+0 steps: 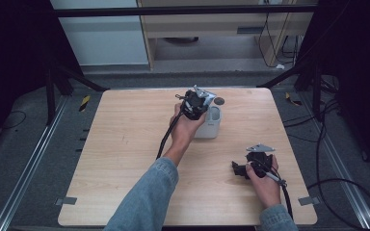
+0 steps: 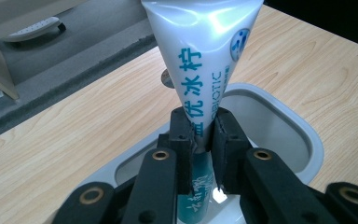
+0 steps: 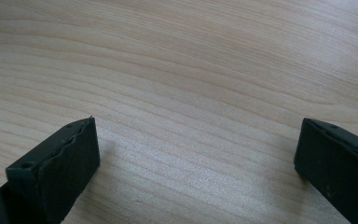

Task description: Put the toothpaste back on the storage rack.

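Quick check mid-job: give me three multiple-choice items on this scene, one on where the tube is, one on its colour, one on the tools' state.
1. Where is the tube?
A. flat on the table
B. held over the white cup
C. on the floor

2. What colour is the tube's print?
A. red
B. black
C. blue-green

3. How is the right tool?
A. open, holding nothing
B. shut on the tube
C. shut on the cup

Answers:
1 B, the left tool pinches the tube above the cup's opening.
2 C, blue-green lettering on white.
3 A, its jaws stand wide apart over bare table.
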`<move>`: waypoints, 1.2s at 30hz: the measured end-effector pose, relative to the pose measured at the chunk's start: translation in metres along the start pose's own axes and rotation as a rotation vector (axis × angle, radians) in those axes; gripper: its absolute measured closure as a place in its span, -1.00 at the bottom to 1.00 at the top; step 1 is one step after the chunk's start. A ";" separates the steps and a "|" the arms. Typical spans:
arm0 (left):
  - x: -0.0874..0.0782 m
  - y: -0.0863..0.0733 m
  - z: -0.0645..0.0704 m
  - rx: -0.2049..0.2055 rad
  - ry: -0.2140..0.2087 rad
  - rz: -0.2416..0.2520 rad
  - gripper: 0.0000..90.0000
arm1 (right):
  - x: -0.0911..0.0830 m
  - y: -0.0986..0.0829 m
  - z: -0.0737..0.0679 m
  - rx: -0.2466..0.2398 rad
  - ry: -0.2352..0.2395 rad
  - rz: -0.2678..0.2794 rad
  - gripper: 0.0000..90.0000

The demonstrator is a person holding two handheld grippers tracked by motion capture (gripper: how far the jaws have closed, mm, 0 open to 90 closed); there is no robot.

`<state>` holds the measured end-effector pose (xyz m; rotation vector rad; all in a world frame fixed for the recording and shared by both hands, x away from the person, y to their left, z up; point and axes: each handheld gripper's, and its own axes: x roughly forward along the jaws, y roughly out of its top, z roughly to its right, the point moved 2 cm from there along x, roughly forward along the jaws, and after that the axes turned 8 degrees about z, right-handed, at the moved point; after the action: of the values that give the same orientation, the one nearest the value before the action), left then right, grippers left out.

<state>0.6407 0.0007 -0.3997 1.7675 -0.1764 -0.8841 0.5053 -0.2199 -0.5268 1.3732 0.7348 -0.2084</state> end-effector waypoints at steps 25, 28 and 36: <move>0.003 0.003 0.002 -0.015 -0.006 -0.014 0.72 | 0.000 0.000 0.000 -0.002 0.000 0.002 -0.99; 0.002 0.002 0.001 -0.019 -0.007 -0.010 0.72 | 0.000 0.000 0.000 -0.001 0.000 0.001 -0.99; -0.006 -0.003 0.002 -0.014 -0.003 -0.008 0.65 | 0.000 0.000 -0.001 0.011 0.000 0.002 -0.99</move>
<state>0.6343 0.0040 -0.3994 1.7555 -0.1648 -0.8915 0.5052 -0.2192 -0.5267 1.3844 0.7335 -0.2111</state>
